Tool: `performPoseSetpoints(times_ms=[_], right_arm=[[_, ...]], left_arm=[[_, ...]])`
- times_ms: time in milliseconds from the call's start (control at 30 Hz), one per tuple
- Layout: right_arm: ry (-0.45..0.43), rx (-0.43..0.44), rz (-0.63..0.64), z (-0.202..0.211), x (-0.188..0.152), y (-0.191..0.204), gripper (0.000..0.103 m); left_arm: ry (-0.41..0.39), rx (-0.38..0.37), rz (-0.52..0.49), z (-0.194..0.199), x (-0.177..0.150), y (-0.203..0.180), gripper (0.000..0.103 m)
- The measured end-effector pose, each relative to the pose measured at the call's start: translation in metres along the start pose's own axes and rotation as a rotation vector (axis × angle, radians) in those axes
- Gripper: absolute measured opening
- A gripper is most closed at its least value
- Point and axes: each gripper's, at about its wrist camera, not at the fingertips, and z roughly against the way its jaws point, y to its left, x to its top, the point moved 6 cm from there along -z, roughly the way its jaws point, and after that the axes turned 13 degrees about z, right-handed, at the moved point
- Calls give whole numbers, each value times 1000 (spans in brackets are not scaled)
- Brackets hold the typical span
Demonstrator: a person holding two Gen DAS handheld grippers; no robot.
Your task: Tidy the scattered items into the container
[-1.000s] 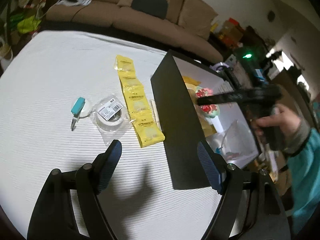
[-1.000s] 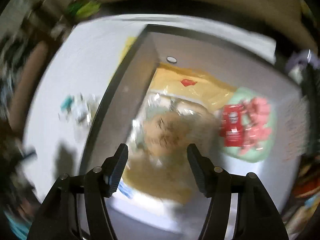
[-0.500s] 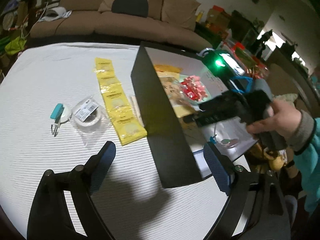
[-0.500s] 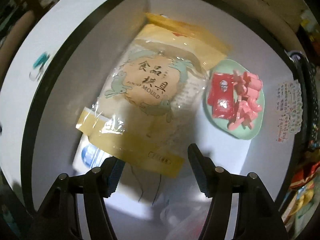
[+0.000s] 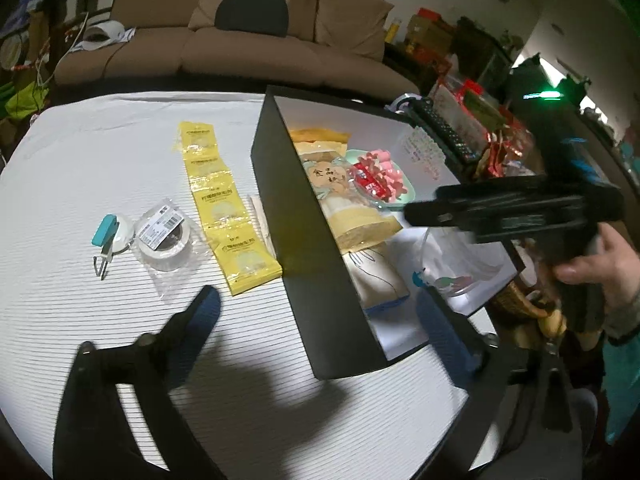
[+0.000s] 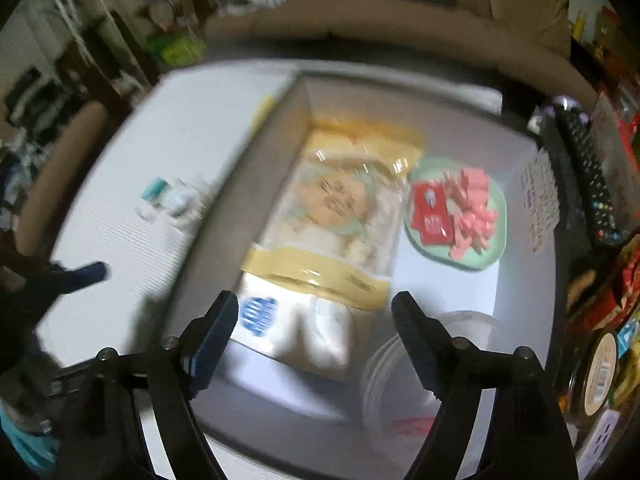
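**Both jaws spread, box edge between counter and contents**

The left gripper (image 5: 316, 312) hangs with jaws wide, empty, straddling the black box (image 5: 304, 216) wall. Yellow sachet strip (image 5: 220, 196) lies just beside that wall — tape roll (image 5: 166, 240) and teal clip (image 5: 106, 236) sit further out on the counter (image 5: 100, 152). The right gripper (image 6: 314, 330), jaws apart and empty, hovers over the box.

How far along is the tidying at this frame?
Partly done. Already in the black box: the food-mould pouch and the green plate of pink sweets. Both the left gripper and the right gripper are open and empty. Still on the table: yellow sachet strip, tape roll, teal clip.
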Motion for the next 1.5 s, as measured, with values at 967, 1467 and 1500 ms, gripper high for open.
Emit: performPoseSetpoints(times_ms=[967, 1467, 1500], right_arm=[[-193, -240, -243, 3, -182, 32, 103], [-99, -329, -232, -49, -199, 33, 103], [-98, -332, -233, -49, -199, 33, 103]], left_arm=[[-48, 319, 21, -31, -149, 5, 103], [-64, 431, 6, -59, -173, 5, 103], [-64, 432, 8, -59, -173, 5, 103]])
